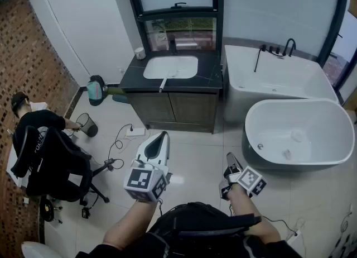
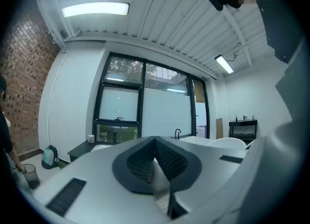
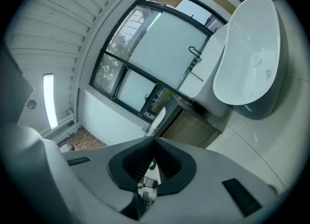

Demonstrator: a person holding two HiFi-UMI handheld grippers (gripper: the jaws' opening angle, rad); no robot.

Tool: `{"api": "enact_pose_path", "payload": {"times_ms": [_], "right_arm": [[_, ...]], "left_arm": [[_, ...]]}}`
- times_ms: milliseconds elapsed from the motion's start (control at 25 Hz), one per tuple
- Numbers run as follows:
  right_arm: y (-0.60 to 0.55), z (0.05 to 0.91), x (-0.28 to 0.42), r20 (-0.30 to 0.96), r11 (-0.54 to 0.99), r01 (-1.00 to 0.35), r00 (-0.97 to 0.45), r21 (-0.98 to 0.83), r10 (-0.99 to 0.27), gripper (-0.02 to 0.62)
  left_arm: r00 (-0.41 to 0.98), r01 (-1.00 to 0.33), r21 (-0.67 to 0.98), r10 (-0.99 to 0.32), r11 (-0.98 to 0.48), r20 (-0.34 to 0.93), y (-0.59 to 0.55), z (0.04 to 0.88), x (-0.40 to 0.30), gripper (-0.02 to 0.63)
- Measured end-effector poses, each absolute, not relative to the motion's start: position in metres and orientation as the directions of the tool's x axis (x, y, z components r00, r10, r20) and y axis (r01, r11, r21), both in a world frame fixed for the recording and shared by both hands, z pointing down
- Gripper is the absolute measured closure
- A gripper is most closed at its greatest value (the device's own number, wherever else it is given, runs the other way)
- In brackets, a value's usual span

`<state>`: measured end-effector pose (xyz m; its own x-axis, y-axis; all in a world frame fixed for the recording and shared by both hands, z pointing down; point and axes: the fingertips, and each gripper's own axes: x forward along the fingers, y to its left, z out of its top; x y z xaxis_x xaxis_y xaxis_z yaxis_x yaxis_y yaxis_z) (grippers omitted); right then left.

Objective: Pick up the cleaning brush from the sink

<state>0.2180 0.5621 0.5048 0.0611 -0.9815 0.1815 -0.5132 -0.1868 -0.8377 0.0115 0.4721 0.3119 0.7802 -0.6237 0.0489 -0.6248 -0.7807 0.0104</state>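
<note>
In the head view the white sink is set in a dark vanity top under the window. The cleaning brush, slim with a white handle, lies across the sink's front rim. My left gripper hovers over the floor tiles well short of the vanity, pointing at it, jaws shut and empty. My right gripper hangs lower right, also shut and empty. The left gripper sees the vanity far off at the left. In the right gripper view the gripper is rolled, with the sink beyond.
A freestanding oval tub and a built-in tub fill the right side. A person sits in an office chair at the left, near a wastebasket. A power strip and cables lie on the floor. A cup stands on the counter.
</note>
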Motion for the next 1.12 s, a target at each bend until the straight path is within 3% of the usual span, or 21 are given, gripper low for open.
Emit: {"api": "enact_pose_path", "payload": {"times_ms": [440,880,920,1120], "right_arm": [[0.474,0.492,0.242,0.145,-0.147,-0.467,0.041,-0.872,-0.989,0.617],[0.213,0.432,0.207,0.121,-0.138,-0.612,0.069,-0.779,-0.990,0.617],[0.189,0.426,0.209,0.127,-0.137,-0.633,0.062,-0.762,-0.990,0.617],[0.081,0.408,0.248,0.130,-0.117,-0.690,0.033,-0.714,-0.991,0.617]], "left_arm": [[0.764,-0.643,0.004,-0.641,-0.766,0.076,0.376,0.331,0.046,0.606],[0.772,-0.620,0.011,-0.607,-0.785,0.190,0.076,0.344,0.005,0.590],[0.769,-0.624,0.033,-0.606,-0.781,0.204,0.051,0.346,0.008,0.556],[0.754,-0.638,0.113,-0.589,-0.762,0.290,-0.050,0.375,0.053,0.551]]}}
